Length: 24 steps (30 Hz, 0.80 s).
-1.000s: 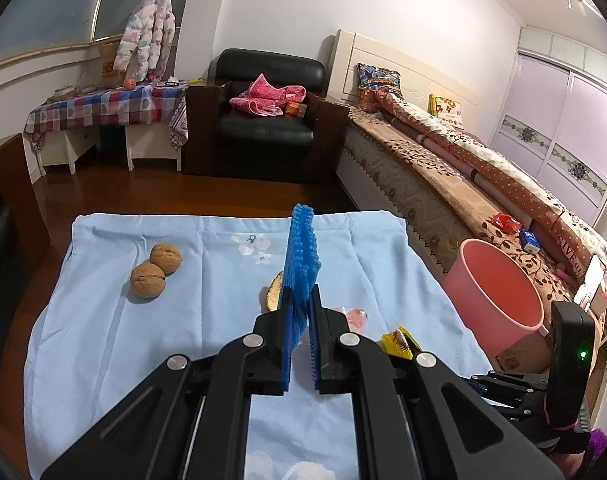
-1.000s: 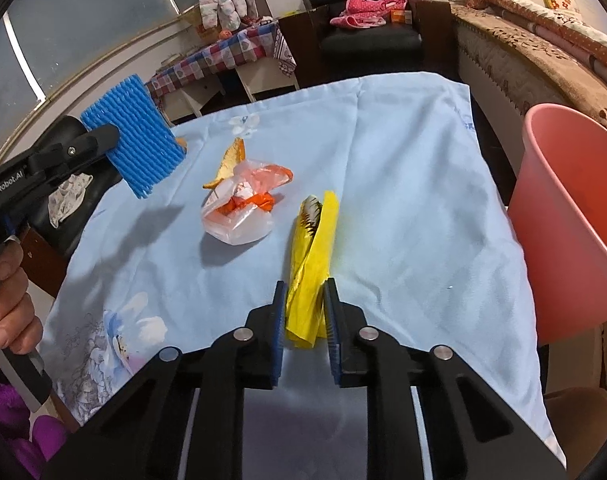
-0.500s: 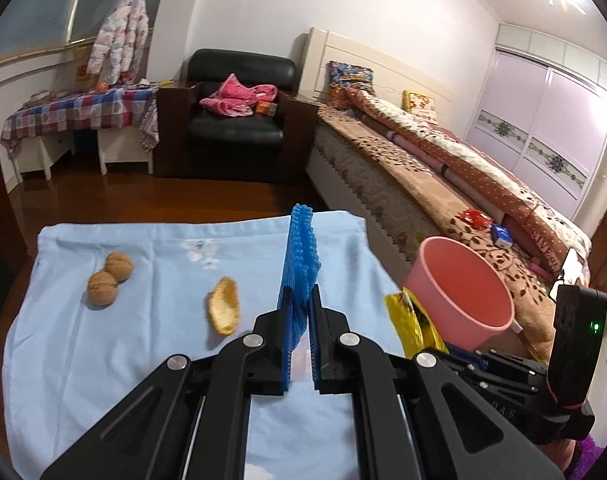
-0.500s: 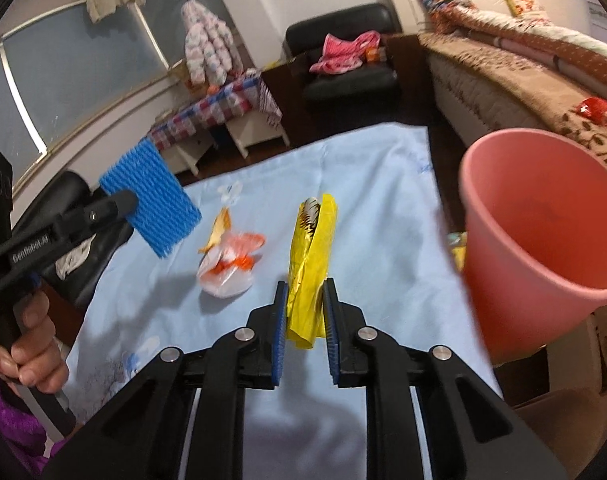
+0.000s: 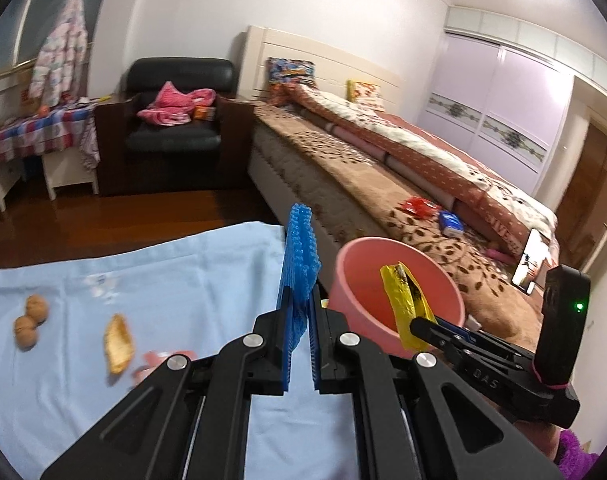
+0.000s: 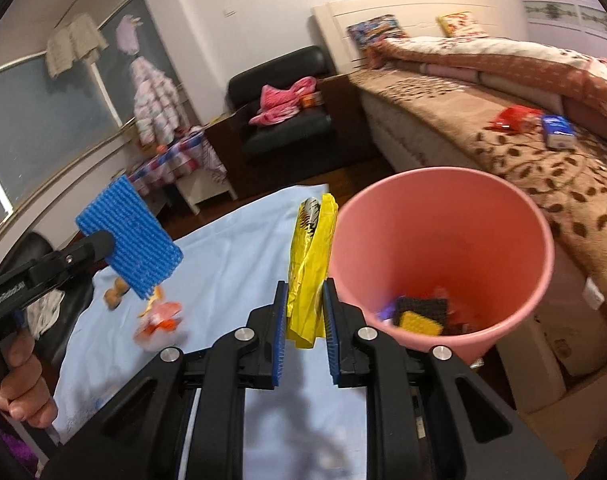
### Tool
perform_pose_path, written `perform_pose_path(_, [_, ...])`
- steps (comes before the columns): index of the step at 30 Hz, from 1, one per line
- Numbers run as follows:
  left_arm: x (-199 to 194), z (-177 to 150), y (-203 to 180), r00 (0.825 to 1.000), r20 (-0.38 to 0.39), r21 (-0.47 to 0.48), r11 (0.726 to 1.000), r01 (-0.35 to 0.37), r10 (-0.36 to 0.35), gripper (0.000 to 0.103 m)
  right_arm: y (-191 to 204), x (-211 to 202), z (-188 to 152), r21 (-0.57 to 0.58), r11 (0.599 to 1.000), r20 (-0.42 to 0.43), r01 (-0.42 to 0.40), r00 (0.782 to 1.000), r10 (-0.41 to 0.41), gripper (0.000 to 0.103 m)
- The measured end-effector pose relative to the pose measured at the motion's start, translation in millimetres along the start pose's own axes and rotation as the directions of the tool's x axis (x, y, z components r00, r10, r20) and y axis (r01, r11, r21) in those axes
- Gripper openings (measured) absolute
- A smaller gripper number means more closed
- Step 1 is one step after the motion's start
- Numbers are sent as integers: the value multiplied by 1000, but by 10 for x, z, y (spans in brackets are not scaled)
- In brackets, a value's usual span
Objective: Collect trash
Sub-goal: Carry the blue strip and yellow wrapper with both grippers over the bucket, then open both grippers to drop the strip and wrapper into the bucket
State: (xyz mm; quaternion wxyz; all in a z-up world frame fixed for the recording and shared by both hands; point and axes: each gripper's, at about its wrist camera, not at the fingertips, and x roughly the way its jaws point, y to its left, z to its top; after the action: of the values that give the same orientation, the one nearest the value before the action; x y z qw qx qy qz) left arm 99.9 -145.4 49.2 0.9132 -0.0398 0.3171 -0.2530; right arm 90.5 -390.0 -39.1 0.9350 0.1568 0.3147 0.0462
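Note:
My left gripper (image 5: 299, 312) is shut on a blue foam net sleeve (image 5: 298, 264), held upright above the table's right edge; the sleeve also shows in the right wrist view (image 6: 129, 234). My right gripper (image 6: 303, 316) is shut on a crumpled yellow wrapper (image 6: 310, 264) beside the rim of the pink bin (image 6: 443, 256). In the left wrist view the wrapper (image 5: 403, 300) hangs over the bin's mouth (image 5: 367, 248). The bin holds several pieces of trash. A clear bag with orange scraps (image 6: 159, 320) lies on the blue cloth.
On the blue tablecloth (image 5: 163, 280) lie two walnuts (image 5: 30, 320) and a peel piece (image 5: 118, 342). A bed (image 5: 383, 176) runs along the right behind the bin. A black armchair (image 5: 175, 120) and a checkered side table (image 5: 31, 132) stand at the back.
Both grippers have swung right toward the pink bin. The yellow wrapper was lifted off the cloth and now hangs at the bin's rim. The blue sleeve moved with the left gripper.

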Motion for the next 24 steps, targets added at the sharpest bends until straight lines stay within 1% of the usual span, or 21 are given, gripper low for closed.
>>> perform_pose_path(7, [352,69,-391,995,-59,22,996,86,-85,6,-365,-62,74,34,997,33,72,997,-74,17])
perform_pose_path(14, [729,57,-749,985,-115,48,989,138,-131,6,-591,-4,82,70,994,26,82,996,-84,17])
perform_pose_path(19, [942,45,-915,979,-139,61,985,159,-150,6,-679,23,60,79,992,29,96,995,-98,18])
perform_pose_path(24, [1157,9,-1010,975,-168,68,985,158,-145,7,-741,56,36,94,990,21,103,994,-105,18])
